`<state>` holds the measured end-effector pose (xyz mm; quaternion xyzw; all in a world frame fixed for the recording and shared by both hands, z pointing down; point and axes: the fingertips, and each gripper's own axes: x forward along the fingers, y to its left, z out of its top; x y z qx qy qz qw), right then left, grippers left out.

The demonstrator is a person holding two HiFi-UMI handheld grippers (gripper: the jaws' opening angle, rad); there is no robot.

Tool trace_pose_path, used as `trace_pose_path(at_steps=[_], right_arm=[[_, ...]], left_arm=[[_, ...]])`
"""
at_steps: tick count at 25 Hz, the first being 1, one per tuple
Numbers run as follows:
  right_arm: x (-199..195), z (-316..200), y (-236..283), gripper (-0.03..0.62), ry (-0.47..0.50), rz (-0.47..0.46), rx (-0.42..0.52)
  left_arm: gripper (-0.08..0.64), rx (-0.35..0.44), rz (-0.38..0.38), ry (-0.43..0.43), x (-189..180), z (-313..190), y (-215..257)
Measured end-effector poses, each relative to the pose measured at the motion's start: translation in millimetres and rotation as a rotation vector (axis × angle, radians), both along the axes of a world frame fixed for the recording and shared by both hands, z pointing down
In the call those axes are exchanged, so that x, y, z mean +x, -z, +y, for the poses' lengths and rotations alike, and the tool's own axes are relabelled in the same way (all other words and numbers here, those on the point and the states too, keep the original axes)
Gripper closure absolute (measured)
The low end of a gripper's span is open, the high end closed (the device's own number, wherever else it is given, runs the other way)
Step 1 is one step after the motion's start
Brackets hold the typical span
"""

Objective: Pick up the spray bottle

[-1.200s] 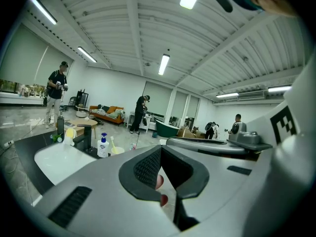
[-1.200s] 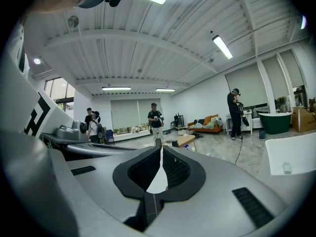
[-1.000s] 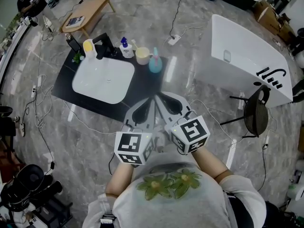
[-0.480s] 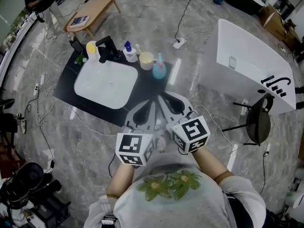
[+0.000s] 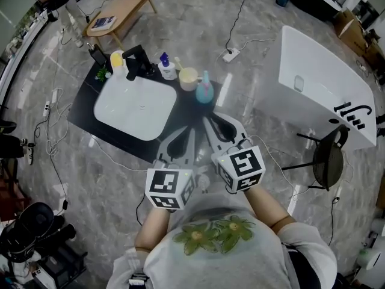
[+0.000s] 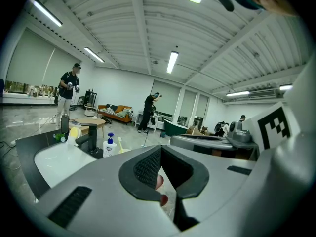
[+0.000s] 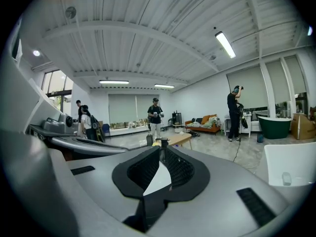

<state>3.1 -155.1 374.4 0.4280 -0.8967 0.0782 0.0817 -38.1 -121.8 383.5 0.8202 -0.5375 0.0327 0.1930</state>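
Observation:
The teal spray bottle stands on the black counter at the right of the white basin, beside a cream cup with a toothbrush. A white pump bottle and a black faucet stand further left. Both grippers are held side by side in front of the person, pointing at the counter. My left gripper is shut and holds nothing. My right gripper is also shut and empty, its tip a short way in front of the spray bottle.
A large white tub stands to the right, with a black chair near it. A wooden table is behind the counter. Cables trail over the marble floor, and camera gear sits at the lower left. Several people stand far off.
The person has stepped toward the counter with both grippers. The counter and spray bottle now sit lower in the head view, closer to the gripper tips. Both stay shut.

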Motion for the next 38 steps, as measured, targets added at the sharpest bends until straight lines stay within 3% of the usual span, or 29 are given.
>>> trace_pose_path(at_steps=[38], right_arm=[[1, -79, -46, 0.565, -0.053, 0.089, -0.056]], left_arm=[[0.551, -0.088, 0.002, 0.007, 0, -46, -36]])
